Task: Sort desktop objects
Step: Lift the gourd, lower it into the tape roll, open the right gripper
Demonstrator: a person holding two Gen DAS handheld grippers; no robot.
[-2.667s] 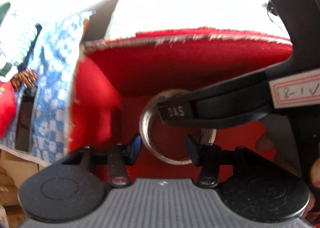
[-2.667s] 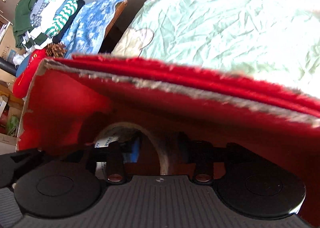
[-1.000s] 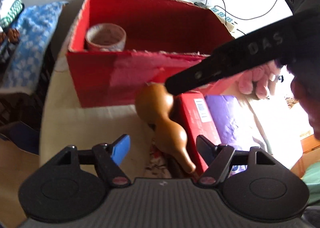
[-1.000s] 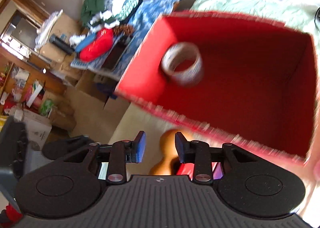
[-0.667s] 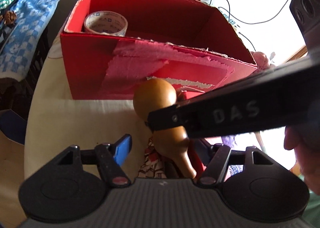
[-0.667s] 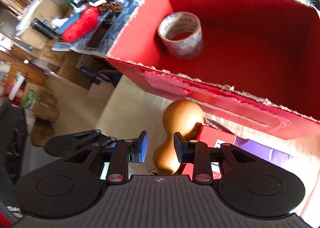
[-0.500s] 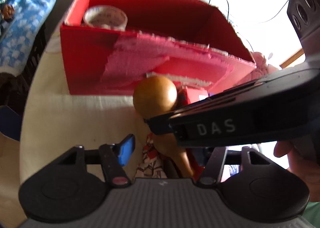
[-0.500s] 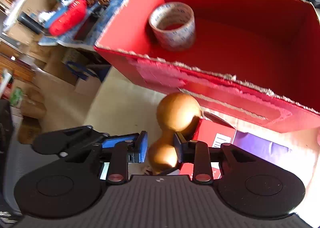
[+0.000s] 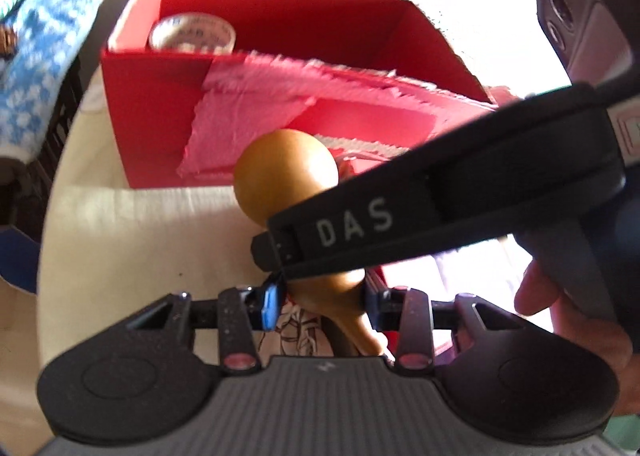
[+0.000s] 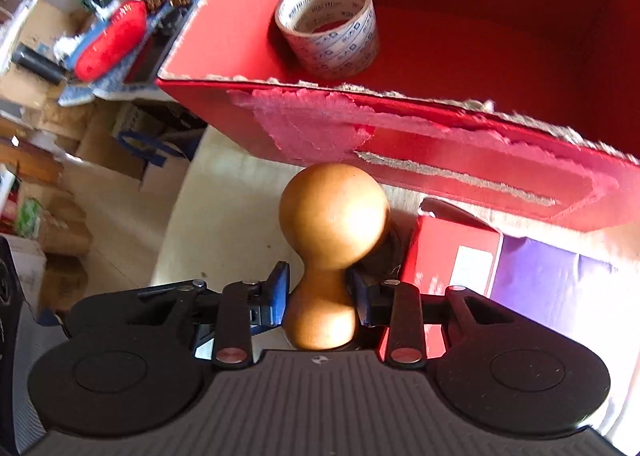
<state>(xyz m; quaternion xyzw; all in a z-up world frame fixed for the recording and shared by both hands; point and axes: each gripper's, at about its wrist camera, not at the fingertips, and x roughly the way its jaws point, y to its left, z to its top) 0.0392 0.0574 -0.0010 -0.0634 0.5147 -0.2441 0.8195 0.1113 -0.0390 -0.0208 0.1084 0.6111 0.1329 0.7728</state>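
Cream table (image 10: 224,196), red box (image 10: 400,144), gourd (image 10: 332,212)

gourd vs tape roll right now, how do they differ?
1. Place: the tape roll sits inside the red box; the gourd is outside, in front of it.
2. Shape: the gourd is a solid, smooth tan double bulb; the tape roll is a hollow printed ring.
3. State: the right gripper flanks the gourd's waist; nothing touches the tape roll.
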